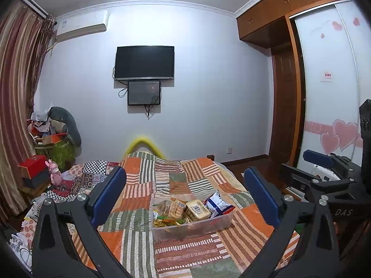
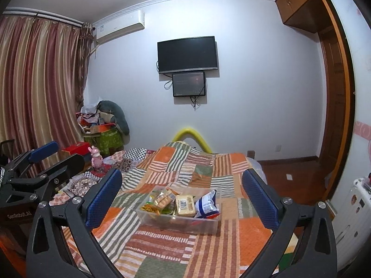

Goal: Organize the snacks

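Blue-padded left gripper is spread wide and empty, and the right gripper too. The clear tub of snacks sits on the quilt dead ahead of both, long side across, neither obviously nearer. Only the right view shows the tub's far right corner.

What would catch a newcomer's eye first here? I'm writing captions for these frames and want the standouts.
The clear plastic bin of snack packets sits mid-bed on the orange, green and white patchwork quilt, with a blue-and-white bag poking up at its right end. Both open grippers, left and right, frame it from above without touching. On the far wall hangs a dark television.
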`<state>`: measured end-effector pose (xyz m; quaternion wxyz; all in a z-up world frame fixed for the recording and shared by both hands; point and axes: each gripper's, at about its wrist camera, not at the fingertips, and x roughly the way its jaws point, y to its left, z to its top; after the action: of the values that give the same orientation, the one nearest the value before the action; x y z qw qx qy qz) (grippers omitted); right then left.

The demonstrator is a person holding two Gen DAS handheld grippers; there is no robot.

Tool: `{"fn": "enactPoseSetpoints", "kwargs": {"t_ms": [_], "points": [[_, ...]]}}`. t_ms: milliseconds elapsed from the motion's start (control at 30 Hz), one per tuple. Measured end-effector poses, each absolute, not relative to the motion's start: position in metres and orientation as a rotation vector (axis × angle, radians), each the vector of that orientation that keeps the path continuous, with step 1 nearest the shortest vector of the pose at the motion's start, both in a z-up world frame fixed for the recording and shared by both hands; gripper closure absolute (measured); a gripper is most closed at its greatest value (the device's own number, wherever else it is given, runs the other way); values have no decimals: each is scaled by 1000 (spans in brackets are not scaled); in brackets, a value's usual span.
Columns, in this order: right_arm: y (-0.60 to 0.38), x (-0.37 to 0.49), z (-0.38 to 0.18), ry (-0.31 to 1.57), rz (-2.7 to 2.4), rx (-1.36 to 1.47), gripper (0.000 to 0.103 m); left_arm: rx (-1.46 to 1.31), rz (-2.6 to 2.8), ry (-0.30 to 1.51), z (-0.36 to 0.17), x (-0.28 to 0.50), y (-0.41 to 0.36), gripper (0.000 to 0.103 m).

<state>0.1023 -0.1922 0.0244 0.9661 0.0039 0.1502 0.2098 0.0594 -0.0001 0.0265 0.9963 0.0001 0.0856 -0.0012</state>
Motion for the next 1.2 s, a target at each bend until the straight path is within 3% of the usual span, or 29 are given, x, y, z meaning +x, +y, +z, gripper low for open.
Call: {"fn": "enactPoseSetpoints", "kwargs": {"t_ms": [1200], "points": [[-197,95,36,277,399,12,0,-14,-22,178,24,63,2,0]]}}
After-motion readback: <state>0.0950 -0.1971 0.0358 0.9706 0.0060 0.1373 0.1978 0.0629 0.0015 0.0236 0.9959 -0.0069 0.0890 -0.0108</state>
